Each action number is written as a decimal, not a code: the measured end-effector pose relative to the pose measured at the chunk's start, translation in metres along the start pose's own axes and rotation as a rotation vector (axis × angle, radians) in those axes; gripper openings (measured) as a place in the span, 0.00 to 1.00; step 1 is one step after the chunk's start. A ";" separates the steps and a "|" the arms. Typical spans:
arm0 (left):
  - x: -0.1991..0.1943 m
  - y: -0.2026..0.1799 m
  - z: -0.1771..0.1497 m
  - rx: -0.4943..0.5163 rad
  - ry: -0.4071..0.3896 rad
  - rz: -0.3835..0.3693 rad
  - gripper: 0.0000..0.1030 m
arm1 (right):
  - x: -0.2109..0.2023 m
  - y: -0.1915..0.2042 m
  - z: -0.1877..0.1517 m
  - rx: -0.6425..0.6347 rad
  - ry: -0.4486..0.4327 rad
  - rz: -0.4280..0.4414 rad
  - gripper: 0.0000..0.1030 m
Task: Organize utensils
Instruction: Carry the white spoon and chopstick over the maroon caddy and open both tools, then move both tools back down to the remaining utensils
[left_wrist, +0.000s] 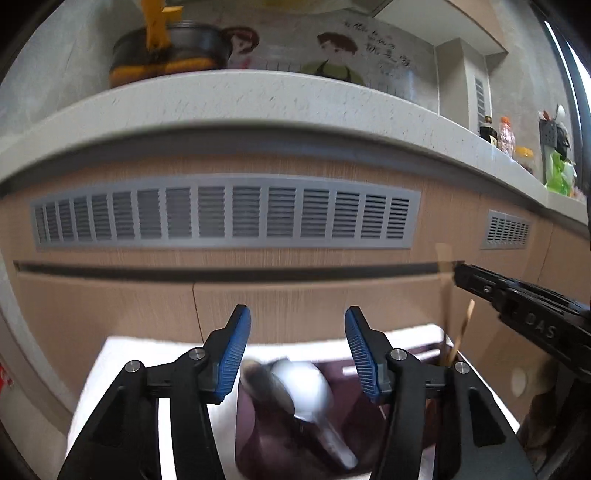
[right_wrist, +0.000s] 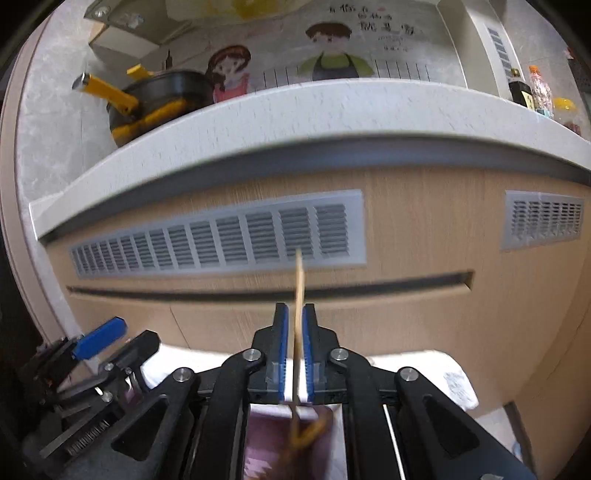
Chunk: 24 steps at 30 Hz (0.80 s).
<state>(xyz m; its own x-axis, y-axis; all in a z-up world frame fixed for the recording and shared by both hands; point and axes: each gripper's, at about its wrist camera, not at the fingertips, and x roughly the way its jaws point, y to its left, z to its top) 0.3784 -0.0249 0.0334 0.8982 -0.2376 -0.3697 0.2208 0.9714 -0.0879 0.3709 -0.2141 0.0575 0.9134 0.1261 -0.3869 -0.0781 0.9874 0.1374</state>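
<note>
My half-open left gripper (left_wrist: 297, 349) holds nothing above one blurry white spoon (left_wrist: 306, 384), while my right gripper (right_wrist: 294, 347) sits loosely around one thin wooden chopstick (right_wrist: 298, 295).

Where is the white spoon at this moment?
In the left wrist view the spoon lies low in the middle, below the open left gripper, in the dark tray on the white cloth.
</note>
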 end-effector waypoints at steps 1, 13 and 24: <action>-0.002 0.001 -0.002 -0.008 0.023 -0.004 0.53 | -0.007 -0.006 -0.002 0.006 0.011 -0.009 0.17; -0.058 -0.019 -0.043 0.067 0.288 -0.059 0.53 | -0.077 -0.027 -0.052 -0.071 0.220 -0.098 0.24; -0.107 -0.032 -0.118 0.067 0.490 -0.049 0.53 | -0.128 -0.008 -0.164 -0.110 0.466 -0.032 0.24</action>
<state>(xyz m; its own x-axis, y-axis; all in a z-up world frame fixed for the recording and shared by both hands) 0.2298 -0.0306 -0.0332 0.6056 -0.2382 -0.7593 0.2965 0.9530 -0.0625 0.1893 -0.2226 -0.0434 0.6414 0.1004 -0.7606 -0.1180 0.9925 0.0315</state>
